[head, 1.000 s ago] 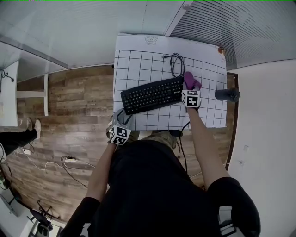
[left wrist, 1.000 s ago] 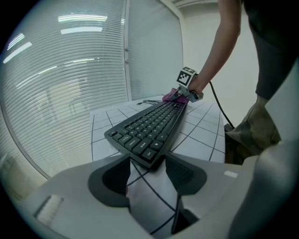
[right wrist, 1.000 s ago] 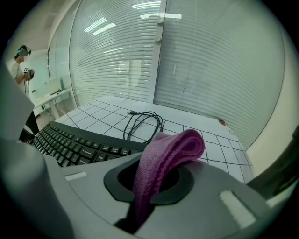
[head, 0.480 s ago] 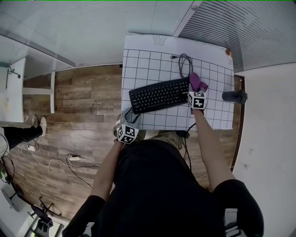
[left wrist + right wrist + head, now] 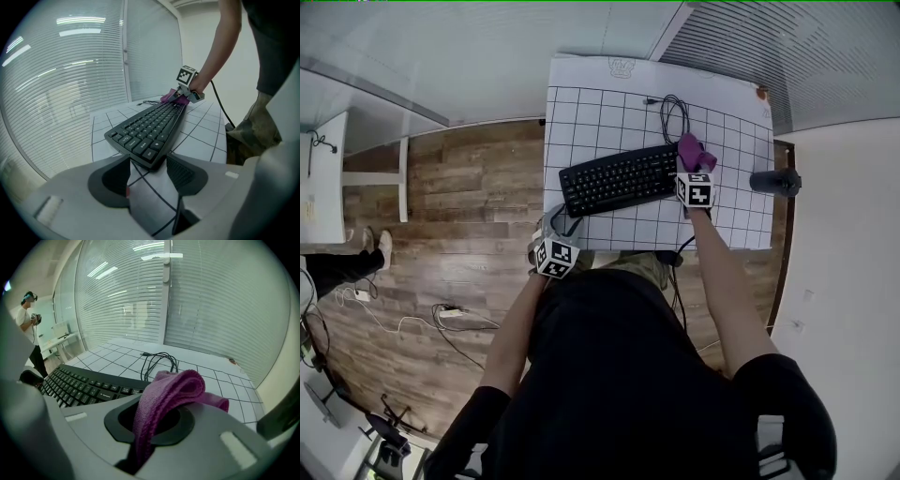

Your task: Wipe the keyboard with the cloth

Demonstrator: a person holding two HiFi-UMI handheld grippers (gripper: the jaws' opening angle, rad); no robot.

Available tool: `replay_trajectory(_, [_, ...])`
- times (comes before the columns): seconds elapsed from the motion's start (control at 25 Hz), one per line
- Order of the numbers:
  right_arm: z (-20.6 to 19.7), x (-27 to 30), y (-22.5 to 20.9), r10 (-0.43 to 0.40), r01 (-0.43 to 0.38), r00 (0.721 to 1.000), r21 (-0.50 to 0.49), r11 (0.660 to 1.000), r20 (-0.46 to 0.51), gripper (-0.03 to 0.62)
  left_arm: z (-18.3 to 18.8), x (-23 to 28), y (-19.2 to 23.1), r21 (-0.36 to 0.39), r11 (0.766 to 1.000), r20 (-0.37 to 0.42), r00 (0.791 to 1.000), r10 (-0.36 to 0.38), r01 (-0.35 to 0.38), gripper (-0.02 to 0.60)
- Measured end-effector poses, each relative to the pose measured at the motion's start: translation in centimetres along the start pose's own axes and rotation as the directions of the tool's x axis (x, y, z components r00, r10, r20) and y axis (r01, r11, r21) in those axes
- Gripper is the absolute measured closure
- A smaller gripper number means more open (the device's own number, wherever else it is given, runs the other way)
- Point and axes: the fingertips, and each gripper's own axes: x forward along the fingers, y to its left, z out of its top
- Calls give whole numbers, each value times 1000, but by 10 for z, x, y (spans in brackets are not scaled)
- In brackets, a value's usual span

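Note:
A black keyboard [image 5: 619,178] lies slanted on the white gridded mat [image 5: 609,112]. My right gripper [image 5: 690,169] sits at the keyboard's right end, shut on a purple cloth [image 5: 692,153]. In the right gripper view the cloth [image 5: 164,394] bulges up out of the jaws, with the keyboard [image 5: 79,385] just beyond to the left. My left gripper [image 5: 555,225] is at the table's front edge, by the keyboard's left end. It is open, and the keyboard's near corner [image 5: 150,157] lies at the mouth of the left gripper [image 5: 149,165].
The keyboard's coiled black cable [image 5: 673,117] lies behind the cloth. A dark cylinder [image 5: 773,181] rests at the table's right edge. Wooden floor [image 5: 469,187] with loose cables lies to the left. A person [image 5: 29,315] stands far off in the room.
The head camera has shifted a little. Both grippers keep nearly the same places relative to the keyboard, the right one still holding the cloth.

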Motion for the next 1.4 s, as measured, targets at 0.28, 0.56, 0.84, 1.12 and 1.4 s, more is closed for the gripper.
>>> replay_trajectory(0.28, [-1,0,3,-7,7,1000,-4,1000,2,548,0,0,-1,3,1000,1,1000,5,-5,360])
replay_trajectory(0.56, [-1,-1,3,-32,32,999,25,999,10,548,1,1,-1,5,1000,2,1000,6,-6,360])
replay_trajectory(0.84, [0,-2,11,-2,2,1000,46,999,8,549,0,0,-1,4,1000,2,1000,1,-1,360])
replay_trajectory(1.12, [0,-2,22,-18,18,1000,77,997,4,549,-1,0,-3,-1,1000,-1,1000,-12,12,360])
replay_trajectory(1.4, [0,-1,21,-11,10,1000,89,996,5,549,0,0,-4,1,1000,3,1000,-14,14,360])
